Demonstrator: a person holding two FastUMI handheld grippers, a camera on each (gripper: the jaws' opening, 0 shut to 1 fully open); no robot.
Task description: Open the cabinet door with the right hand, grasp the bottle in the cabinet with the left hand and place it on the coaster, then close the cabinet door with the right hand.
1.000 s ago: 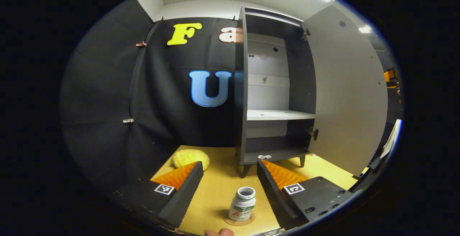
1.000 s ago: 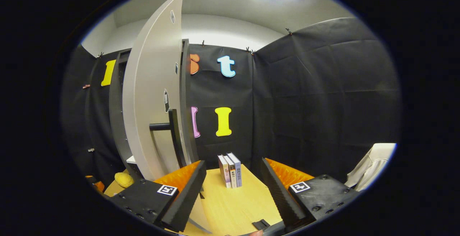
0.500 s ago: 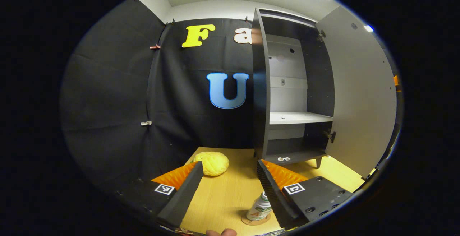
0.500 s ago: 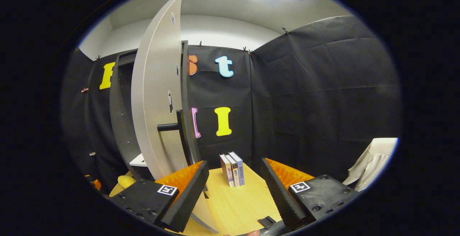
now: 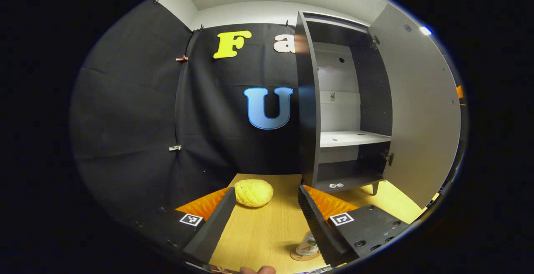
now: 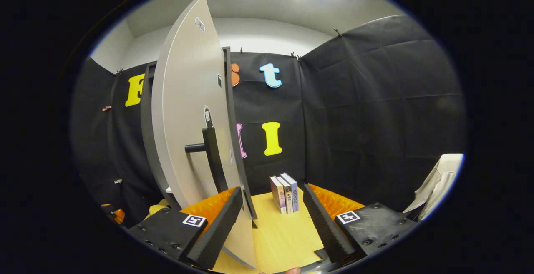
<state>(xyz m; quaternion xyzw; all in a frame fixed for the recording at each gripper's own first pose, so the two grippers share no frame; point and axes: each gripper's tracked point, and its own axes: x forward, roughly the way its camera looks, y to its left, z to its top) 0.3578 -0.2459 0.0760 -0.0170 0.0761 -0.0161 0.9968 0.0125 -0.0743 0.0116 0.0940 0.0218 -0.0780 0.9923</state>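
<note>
In the left gripper view the dark cabinet [image 5: 306,111] stands open, its pale door [image 5: 421,103] swung out to the right and its shelves bare. A small white bottle [image 5: 308,244] rests upright on a round coaster [image 5: 303,256] near the table's front edge, partly hidden behind one finger. My left gripper [image 5: 263,219] is open, apart from the bottle. In the right gripper view the open door [image 6: 190,115] with its dark bar handle [image 6: 212,157] rises just left of and ahead of my right gripper [image 6: 271,219], which is open and holds nothing.
A yellow knobbly plush [image 5: 253,192] lies on the wooden table [image 5: 267,228] left of the cabinet. Three books [image 6: 285,192] stand upright at the back of the table in the right gripper view. A pale garment [image 6: 438,182] hangs at the far right.
My left gripper has drawn left, away from the bottle, which now sits behind its right finger. My right gripper has shifted closer to the door's edge and handle.
</note>
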